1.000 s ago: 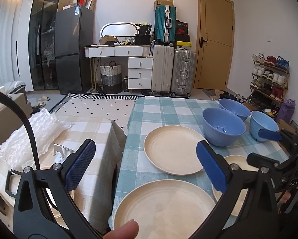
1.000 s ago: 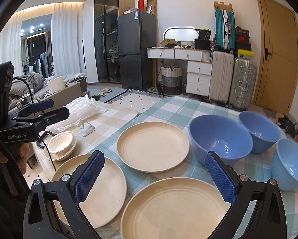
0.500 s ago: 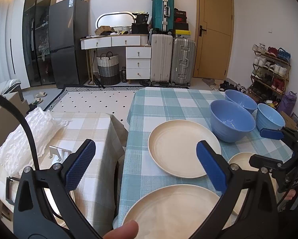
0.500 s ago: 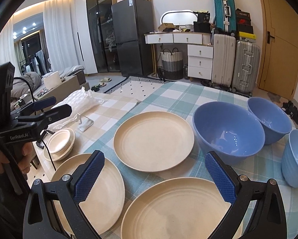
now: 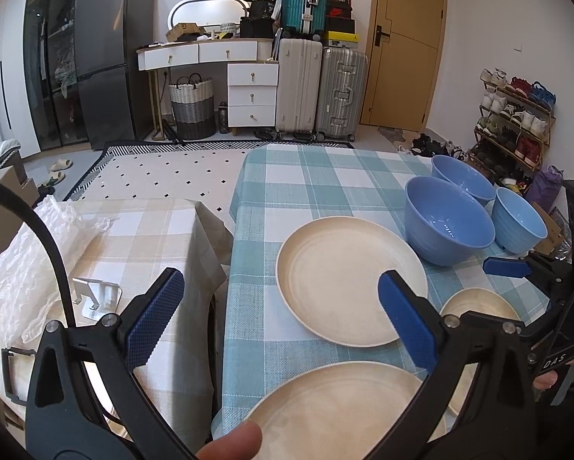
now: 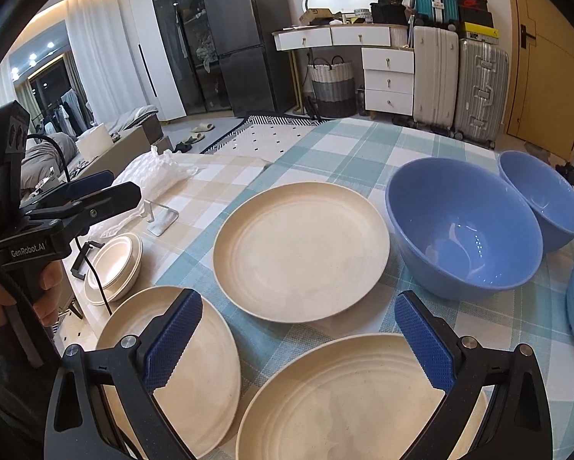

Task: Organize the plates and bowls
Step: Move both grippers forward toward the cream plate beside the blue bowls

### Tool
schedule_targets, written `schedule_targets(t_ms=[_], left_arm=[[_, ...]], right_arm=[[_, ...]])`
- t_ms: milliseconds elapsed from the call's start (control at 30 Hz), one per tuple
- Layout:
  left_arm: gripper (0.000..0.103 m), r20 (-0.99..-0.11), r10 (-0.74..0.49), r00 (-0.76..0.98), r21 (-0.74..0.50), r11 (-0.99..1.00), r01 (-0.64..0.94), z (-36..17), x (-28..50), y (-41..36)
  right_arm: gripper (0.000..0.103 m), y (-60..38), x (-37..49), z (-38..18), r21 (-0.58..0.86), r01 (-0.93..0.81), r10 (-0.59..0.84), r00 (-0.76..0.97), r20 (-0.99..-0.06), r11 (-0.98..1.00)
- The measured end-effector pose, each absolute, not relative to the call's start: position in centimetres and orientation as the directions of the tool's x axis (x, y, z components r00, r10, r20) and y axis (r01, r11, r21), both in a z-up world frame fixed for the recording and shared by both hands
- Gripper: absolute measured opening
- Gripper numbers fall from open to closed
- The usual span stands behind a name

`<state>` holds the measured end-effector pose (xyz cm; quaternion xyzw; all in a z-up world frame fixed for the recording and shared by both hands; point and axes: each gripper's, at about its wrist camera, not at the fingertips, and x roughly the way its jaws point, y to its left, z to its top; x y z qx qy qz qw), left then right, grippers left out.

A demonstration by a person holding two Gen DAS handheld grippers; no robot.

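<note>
On the desk [image 6: 348,142] under a teal checked cloth, the left tool [image 5: 279,318] hangs wide open and empty above the near-left cream plate [image 6: 194,368]. Beside it lie the middle plate [image 6: 302,255] and the nearest plate [image 6: 348,402], over which the right tool [image 6: 298,341] gapes open, gripping nothing. Three blue bowls [image 6: 465,226] cluster at the right, touching or nearly so.

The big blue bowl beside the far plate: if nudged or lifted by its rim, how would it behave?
The big blue bowl looks rigid, so it probably won't flex. Its glossy inside suggests a slippery rim. Its base looks narrower than its rim, so a high push may tip it.
</note>
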<state>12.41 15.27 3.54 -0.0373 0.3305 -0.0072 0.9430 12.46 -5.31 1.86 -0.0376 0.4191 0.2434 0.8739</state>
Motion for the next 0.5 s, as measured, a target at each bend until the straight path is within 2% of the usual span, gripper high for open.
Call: schedule_targets(t_ms=[333,500], left_arm=[[0.101,-0.675,-0.066,0.735,-0.065,0.997,0.029,2.1,15.7,13.7],[0.101,-0.702,-0.073,0.708,-0.071,0.997,0.032,1.3,16.9,13.5]], right_arm=[[0.102,-5.2,14.2,0.9,0.168,-0.444,0.390,0.476,-0.788,0.880],[0.102,-5.1,15.2,0.5,0.238,-0.446,0.436,0.420,-0.796,0.863]])
